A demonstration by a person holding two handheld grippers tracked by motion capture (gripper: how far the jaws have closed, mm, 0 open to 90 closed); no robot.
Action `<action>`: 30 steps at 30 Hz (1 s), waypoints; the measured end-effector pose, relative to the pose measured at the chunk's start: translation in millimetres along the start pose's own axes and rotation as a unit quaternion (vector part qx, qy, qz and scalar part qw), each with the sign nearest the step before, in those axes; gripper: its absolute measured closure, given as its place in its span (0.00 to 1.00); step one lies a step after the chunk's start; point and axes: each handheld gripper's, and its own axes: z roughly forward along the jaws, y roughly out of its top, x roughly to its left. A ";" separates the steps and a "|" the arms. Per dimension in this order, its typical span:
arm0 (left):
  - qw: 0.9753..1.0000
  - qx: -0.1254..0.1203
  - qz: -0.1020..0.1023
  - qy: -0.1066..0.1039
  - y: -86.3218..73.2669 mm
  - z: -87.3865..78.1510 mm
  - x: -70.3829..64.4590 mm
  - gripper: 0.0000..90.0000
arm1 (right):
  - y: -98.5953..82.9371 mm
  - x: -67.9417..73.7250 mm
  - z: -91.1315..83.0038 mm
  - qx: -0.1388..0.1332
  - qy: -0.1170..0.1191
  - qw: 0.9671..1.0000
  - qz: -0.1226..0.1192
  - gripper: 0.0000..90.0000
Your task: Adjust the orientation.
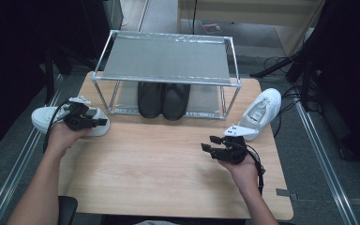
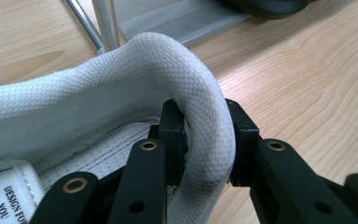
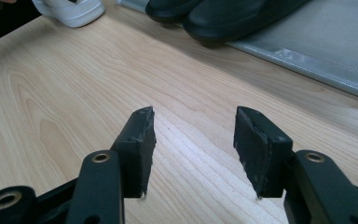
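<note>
A white sneaker (image 1: 44,118) lies at the table's left edge. My left gripper (image 1: 104,122) is shut on its padded heel collar (image 2: 200,107), one jaw inside the shoe and one outside. A second white sneaker (image 1: 261,110) lies at the right edge of the table, toe pointing away. My right gripper (image 1: 209,144) hovers over bare wood a little in front of that shoe, open, with nothing between its pads (image 3: 142,149). A pair of black shoes (image 1: 164,99) sits on the lower shelf of a metal rack (image 1: 168,58).
The rack has a grey mesh top shelf and thin metal legs (image 2: 107,21) close to the left sneaker. The wooden table (image 1: 168,164) has free room in the middle and front. Cables and dark stands crowd the floor at the right.
</note>
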 end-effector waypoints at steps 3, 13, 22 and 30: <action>1.000 -0.001 -0.002 -0.001 -0.2 -0.3 0.1 0.83 | 0.2 -0.2 1.2 0.002 0.001 1.000 -0.001 0.55; 1.000 -0.005 -0.011 0.009 -0.5 -6.9 -4.1 0.85 | 3.1 -1.4 4.9 0.001 0.004 1.000 -0.002 0.55; 0.998 -0.036 -0.037 0.023 0.0 -39.2 -7.9 0.84 | 6.0 -0.6 8.7 0.005 0.003 1.000 -0.011 0.55; 0.998 -0.023 -0.035 0.042 8.4 -54.3 -28.3 0.84 | 8.9 -0.2 14.4 0.011 0.006 1.000 -0.016 0.55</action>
